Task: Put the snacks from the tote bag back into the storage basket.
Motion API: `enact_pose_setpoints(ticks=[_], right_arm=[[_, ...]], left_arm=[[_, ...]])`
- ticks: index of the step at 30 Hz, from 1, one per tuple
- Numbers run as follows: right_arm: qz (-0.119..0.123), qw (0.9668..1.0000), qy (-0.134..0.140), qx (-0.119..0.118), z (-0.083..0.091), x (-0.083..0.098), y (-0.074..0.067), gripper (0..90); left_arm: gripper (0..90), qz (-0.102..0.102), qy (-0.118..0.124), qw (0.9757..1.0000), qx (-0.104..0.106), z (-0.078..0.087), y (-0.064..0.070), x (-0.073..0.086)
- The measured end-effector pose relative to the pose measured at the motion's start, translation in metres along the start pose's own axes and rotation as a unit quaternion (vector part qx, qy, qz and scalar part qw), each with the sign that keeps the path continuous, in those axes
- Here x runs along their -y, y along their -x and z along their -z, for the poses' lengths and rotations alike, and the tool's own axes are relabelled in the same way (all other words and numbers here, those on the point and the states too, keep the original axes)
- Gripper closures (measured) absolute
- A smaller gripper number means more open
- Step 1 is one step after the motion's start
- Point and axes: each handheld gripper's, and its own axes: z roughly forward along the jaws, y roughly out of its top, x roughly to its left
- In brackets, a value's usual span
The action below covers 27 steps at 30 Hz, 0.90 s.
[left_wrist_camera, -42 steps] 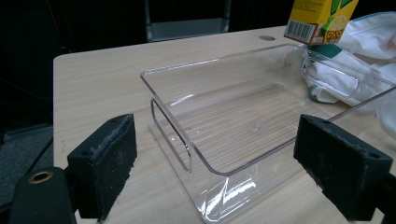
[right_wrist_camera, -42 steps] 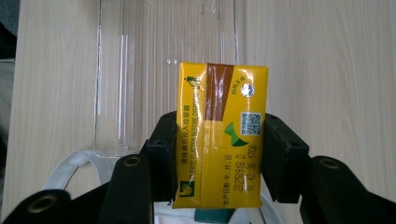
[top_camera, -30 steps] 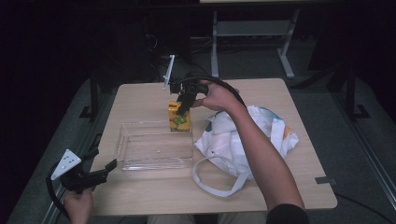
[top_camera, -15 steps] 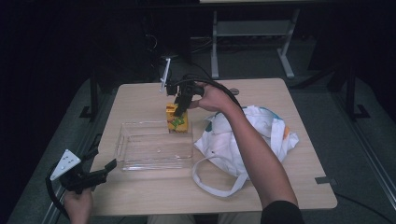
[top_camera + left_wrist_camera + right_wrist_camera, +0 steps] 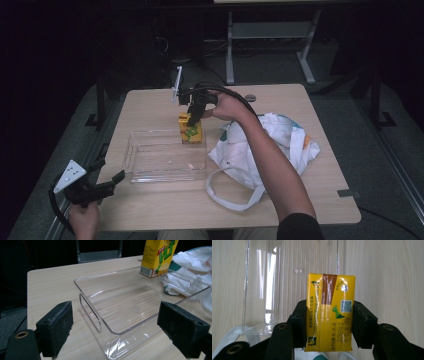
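On the wooden surface [image 5: 150,107] a white bag [image 5: 272,145] slumps just beside a clear plastic tray [image 5: 167,157]. The right tool [image 5: 195,114] grips a yellow drink carton [image 5: 191,129] upright over the tray's far corner, while the left tool [image 5: 107,182] hovers wide open near the tray's near end.

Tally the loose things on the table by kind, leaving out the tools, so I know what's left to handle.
Yellow juice carton: 1, clamped in the right tool
Clear plastic tray: 1
White cloth bag: 1
Total: 3
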Motion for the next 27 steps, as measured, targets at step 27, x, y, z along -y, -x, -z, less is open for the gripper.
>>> enact_pose_setpoints(ticks=[27], right_arm=[[0.009, 0.9999, -0.009, -0.009, -0.022, 0.003, 0.002, 52.4]], left_arm=[[12.8, 0.000, 0.001, 1.0000, 0.004, -0.001, 0.000, 0.000]])
